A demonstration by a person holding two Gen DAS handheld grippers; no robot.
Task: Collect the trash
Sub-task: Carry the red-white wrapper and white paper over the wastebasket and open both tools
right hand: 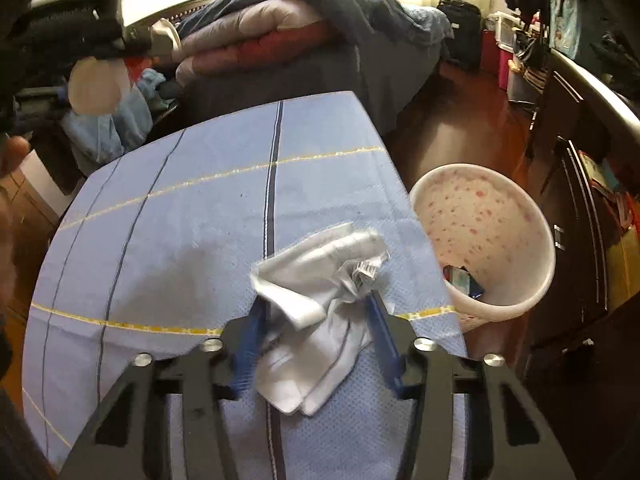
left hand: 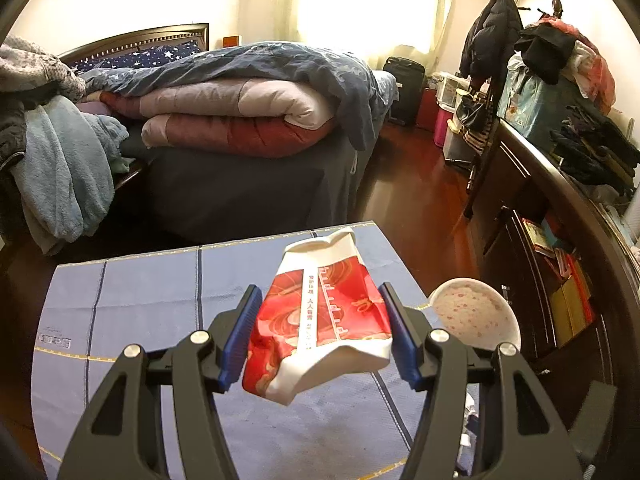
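Left wrist view: the left gripper [left hand: 318,334] is clamping a crushed red-and-white paper cup [left hand: 320,316] between its blue pads, holding it lifted above the blue-clothed worktop [left hand: 140,300]. The white speckled trash bin [left hand: 476,316] is standing on the floor just beside the worktop's right edge, its mouth showing just past the right finger. Right wrist view: the right gripper [right hand: 316,336] is closing on a crumpled white paper wad [right hand: 320,300], the pads pressing its sides; whether the wad is touching the cloth cannot be told, as motion blur is softening its edges. The bin [right hand: 492,216] is sitting near, to the right, and is already holding a small blue item at the bottom. In my judgement, each piece is best carried fully over the rim before the jaws are parted, one gripper at a time, keeping both squeezes firm because crushed paper is liable to slip.
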